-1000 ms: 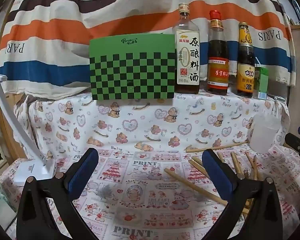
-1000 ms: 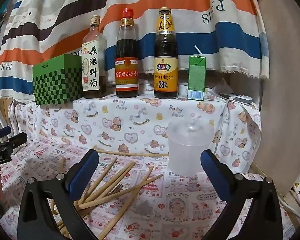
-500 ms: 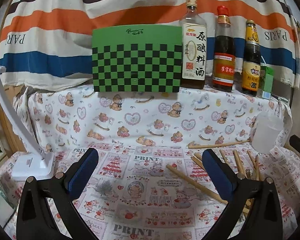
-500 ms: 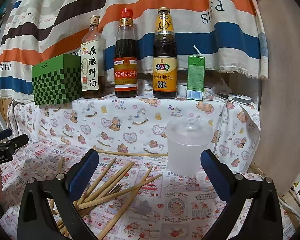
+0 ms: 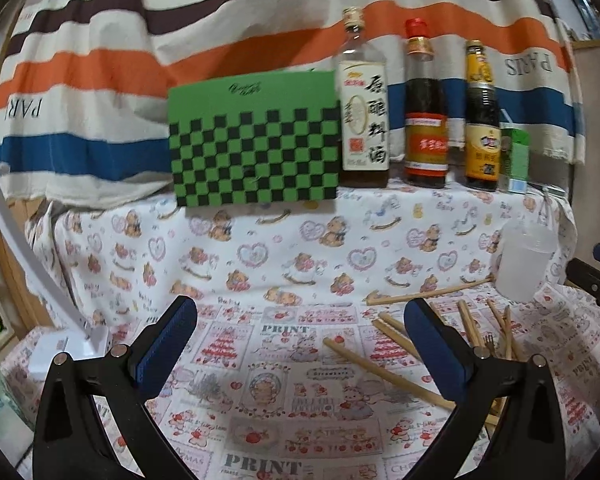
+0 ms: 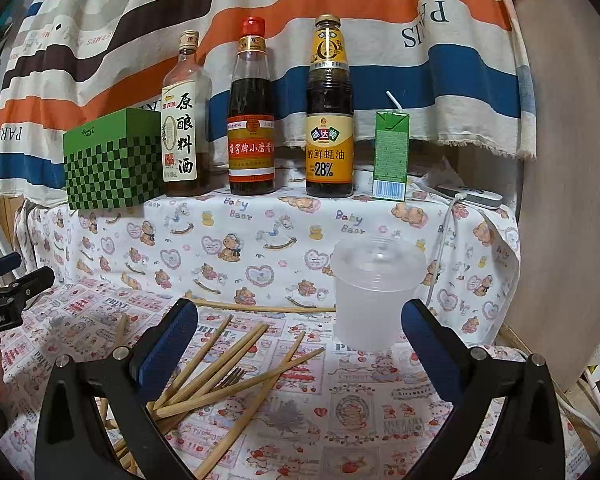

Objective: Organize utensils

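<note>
At far left a white desk lamp (image 5: 40,280) stands on the cartoon-print cloth over the worktop (image 5: 260,380). The left claw (image 5: 300,344) hangs above bare cloth, its blue pads spread wide and holding nothing. On the raised ledge behind sit a green checkered box (image 5: 256,144), a cooking wine bottle (image 6: 186,120), a red-capped sauce bottle (image 6: 252,120), an oyster sauce bottle (image 6: 329,120) and a green drink carton (image 6: 391,156). The right claw (image 6: 300,344), equally spread and empty, hovers over scattered wooden chopsticks (image 6: 236,376) with a small fork (image 6: 230,378) among them. Just right of them stands an upright translucent plastic cup (image 6: 373,292).
</note>
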`<action>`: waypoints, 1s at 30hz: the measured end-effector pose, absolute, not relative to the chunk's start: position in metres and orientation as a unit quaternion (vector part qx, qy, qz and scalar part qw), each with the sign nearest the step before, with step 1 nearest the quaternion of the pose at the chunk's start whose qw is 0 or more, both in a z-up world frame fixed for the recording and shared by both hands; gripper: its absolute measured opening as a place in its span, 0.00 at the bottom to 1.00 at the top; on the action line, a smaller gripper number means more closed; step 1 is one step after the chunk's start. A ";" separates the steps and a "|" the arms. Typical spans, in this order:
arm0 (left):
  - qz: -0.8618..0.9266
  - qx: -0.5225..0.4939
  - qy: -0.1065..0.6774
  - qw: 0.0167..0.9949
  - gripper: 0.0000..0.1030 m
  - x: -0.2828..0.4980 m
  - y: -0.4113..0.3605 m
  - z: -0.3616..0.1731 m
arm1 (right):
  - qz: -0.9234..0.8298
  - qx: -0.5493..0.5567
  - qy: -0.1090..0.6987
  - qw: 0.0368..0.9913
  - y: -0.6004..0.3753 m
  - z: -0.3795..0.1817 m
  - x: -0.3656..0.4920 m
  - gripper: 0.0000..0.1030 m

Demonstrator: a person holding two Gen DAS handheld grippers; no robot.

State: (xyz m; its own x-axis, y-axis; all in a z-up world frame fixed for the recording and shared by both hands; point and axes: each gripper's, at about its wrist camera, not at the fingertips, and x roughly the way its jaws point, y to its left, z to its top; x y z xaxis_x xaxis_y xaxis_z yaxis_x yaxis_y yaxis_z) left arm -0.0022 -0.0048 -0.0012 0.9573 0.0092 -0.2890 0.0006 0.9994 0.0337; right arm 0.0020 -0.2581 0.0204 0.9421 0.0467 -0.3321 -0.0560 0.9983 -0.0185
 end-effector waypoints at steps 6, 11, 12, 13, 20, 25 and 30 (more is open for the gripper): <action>0.001 0.014 0.148 0.989 1.00 -0.002 -0.005 0.000 | 0.027 -0.014 0.168 0.985 -0.258 0.020 0.002 1.00; 0.001 0.011 0.150 0.989 1.00 -0.001 -0.004 0.000 | 0.027 -0.013 0.168 0.985 -0.258 0.020 0.002 1.00; 0.001 0.012 0.151 0.988 1.00 0.000 -0.004 0.000 | 0.027 -0.013 0.168 0.985 -0.258 0.020 0.002 1.00; 0.001 0.012 0.150 0.989 1.00 0.000 -0.003 0.000 | 0.027 -0.014 0.168 0.985 -0.258 0.020 0.002 1.00; 0.001 0.012 0.150 0.989 1.00 0.000 -0.004 -0.001 | 0.027 -0.014 0.168 0.985 -0.258 0.020 0.002 1.00; 0.001 0.012 0.151 0.988 1.00 0.000 -0.003 -0.001 | 0.027 -0.014 0.168 0.985 -0.258 0.020 0.002 1.00; 0.001 0.013 0.151 0.988 1.00 0.000 -0.004 -0.001 | 0.027 -0.014 0.168 0.985 -0.258 0.020 0.002 1.00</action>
